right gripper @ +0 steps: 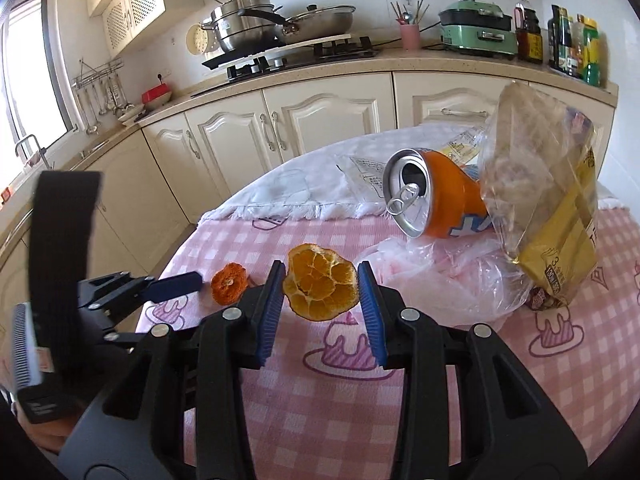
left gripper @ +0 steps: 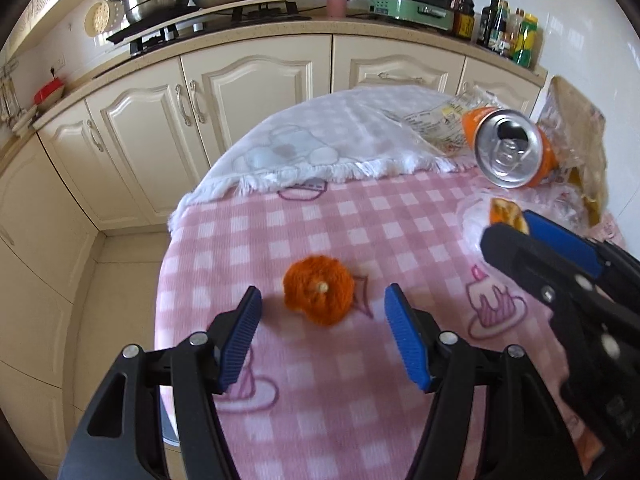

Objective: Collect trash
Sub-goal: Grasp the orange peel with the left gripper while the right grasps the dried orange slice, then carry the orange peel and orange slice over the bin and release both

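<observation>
Right gripper (right gripper: 322, 304): fingers clamped on peel (right gripper: 322, 286). Left gripper (left gripper: 322, 336): fingers apart, held above small peel (left gripper: 318, 294) on worktop (left gripper: 320, 420). Can (right gripper: 432, 198) far right.

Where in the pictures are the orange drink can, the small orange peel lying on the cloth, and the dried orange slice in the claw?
orange drink can (right gripper: 452, 204), right wrist view, on its orange side.
small orange peel (left gripper: 318, 294), left wrist view, on its middle.
dried orange slice (right gripper: 320, 282), right wrist view, on its flesh.

Table (left gripper: 320, 420) draped in a pink checked blanket.
A small orange peel (left gripper: 319, 295) lies centre frame; white fringed cloth (left gripper: 320, 140), orange can (left gripper: 510, 148) and plastic bags (right gripper: 452, 276) upper right.
</observation>
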`<state>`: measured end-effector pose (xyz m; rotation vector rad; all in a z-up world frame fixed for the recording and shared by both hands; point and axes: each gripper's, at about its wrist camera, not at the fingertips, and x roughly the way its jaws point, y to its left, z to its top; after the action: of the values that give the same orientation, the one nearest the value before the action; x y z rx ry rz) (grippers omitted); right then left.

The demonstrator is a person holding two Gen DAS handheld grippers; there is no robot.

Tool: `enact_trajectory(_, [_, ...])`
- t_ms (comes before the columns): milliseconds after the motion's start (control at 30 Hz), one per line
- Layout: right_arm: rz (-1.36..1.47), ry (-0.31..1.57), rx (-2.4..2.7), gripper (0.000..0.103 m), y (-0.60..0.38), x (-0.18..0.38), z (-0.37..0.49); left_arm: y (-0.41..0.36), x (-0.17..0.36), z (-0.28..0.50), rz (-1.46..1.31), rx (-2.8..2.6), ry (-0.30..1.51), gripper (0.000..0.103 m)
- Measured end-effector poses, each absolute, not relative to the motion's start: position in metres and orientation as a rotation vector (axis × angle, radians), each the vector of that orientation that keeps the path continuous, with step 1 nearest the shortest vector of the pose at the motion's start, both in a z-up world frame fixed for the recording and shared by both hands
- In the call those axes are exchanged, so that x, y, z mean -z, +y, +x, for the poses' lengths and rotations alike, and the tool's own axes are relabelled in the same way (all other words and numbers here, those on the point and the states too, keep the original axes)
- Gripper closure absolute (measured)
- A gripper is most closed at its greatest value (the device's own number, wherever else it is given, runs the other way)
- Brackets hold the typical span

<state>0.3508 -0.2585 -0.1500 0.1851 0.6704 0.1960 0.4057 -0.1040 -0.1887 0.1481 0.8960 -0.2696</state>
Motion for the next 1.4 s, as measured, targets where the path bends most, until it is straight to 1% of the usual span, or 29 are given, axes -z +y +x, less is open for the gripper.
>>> enact_trajectory(33, [0.19,0.671,-0.196,0.066,-0.259,0.15,0.351,-0.106,0.189,0.407,0.156,0.267,0.893,0.04])
enact_trajectory(100, [0.203,0.672,-0.197,0.066,-0.262,0.15,0.351,-0.109,0.189,0.408,0.162,0.275,0.88,0.054])
enact_trajectory(133, [0.205,0.672,-0.198,0.066,-0.263,0.151,0.35,-0.109,0.189,0.408,0.163,0.278,0.875,0.067])
enact_trajectory(367, [0.175,0.649,-0.19,0.066,-0.26,0.147,0.345,-0.088,0.182,0.395,0.102,0.282,0.84,0.068])
enact_trajectory(600, [0.104,0.63,-0.223,0.066,-0.229,0.13,0.327,-0.025,0.157,0.357,0.002,0.239,0.761,0.068])
enact_trajectory(767, [0.065,0.604,-0.301,0.066,-0.181,0.115,0.305,0.03,0.144,0.328,-0.08,0.192,0.709,0.068])
enact_trajectory(900, [0.029,0.614,-0.368,0.066,-0.131,0.117,0.294,0.071,0.147,0.311,-0.12,0.154,0.693,0.068])
enact_trajectory(1067, [-0.031,0.659,-0.456,0.066,-0.057,0.133,0.293,0.136,0.173,0.298,-0.194,0.075,0.725,0.068])
enact_trajectory(1167, [-0.068,0.702,-0.508,0.066,-0.014,0.152,0.3,0.177,0.201,0.296,-0.253,0.016,0.767,0.068])
enact_trajectory(1267, [-0.096,0.765,-0.552,0.066,0.026,0.183,0.313,0.216,0.238,0.298,-0.304,-0.053,0.824,0.068])
enact_trajectory(1400, [-0.116,0.858,-0.592,0.066,0.071,0.234,0.335,0.25,0.282,0.307,-0.365,-0.097,0.888,0.068])
